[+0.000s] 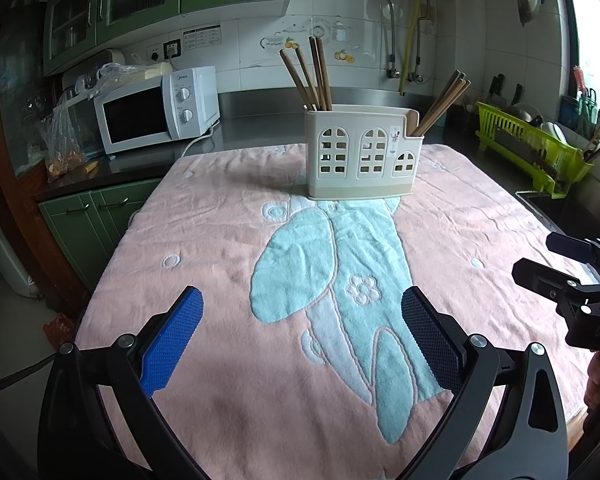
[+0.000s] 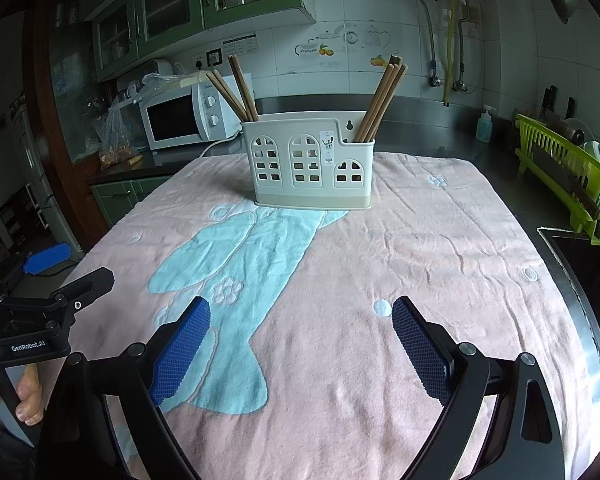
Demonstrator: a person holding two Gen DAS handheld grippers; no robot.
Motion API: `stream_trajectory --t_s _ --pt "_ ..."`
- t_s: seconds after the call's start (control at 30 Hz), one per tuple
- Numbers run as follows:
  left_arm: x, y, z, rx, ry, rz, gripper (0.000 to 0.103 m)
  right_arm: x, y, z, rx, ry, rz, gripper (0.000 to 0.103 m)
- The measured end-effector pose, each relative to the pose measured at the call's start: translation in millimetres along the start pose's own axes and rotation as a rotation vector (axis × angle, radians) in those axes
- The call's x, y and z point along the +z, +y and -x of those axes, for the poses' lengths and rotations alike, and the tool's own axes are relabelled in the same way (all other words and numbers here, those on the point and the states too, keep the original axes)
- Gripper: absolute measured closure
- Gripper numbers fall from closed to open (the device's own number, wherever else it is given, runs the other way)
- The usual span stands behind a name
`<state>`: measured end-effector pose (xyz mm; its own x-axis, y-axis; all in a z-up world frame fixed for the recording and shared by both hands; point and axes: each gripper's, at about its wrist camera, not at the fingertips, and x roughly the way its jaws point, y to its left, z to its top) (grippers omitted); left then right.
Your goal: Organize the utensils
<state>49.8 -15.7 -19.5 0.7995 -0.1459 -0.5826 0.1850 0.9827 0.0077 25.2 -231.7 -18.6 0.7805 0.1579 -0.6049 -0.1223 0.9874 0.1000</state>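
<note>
A cream utensil holder (image 1: 362, 154) (image 2: 310, 160) with arched window cut-outs stands upright at the far side of a pink and teal towel (image 1: 228, 248) (image 2: 440, 248). Several wooden chopsticks (image 1: 310, 76) (image 2: 234, 88) lean in its left compartment. Several more chopsticks (image 1: 444, 102) (image 2: 382, 98) lean in its lower right compartment. My left gripper (image 1: 302, 312) is open and empty above the near part of the towel. My right gripper (image 2: 300, 320) is open and empty too, to the right of the left one, and it also shows in the left wrist view (image 1: 540, 260).
A white microwave (image 1: 156, 110) (image 2: 188, 114) stands on the dark counter at the back left, beside plastic bags. A green dish rack (image 1: 532, 148) (image 2: 568, 176) with dishes sits at the right. A soap bottle (image 2: 485, 125) stands by the back wall.
</note>
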Motion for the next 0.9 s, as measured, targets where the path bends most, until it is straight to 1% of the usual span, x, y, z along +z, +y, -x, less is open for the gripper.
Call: stream_trajectory --t_s 0.9 --pt "2.4 1.4 3.4 0.012 -0.003 0.001 0.005 0.8 1.2 0.3 -0.001 -0.001 0.003 0.014"
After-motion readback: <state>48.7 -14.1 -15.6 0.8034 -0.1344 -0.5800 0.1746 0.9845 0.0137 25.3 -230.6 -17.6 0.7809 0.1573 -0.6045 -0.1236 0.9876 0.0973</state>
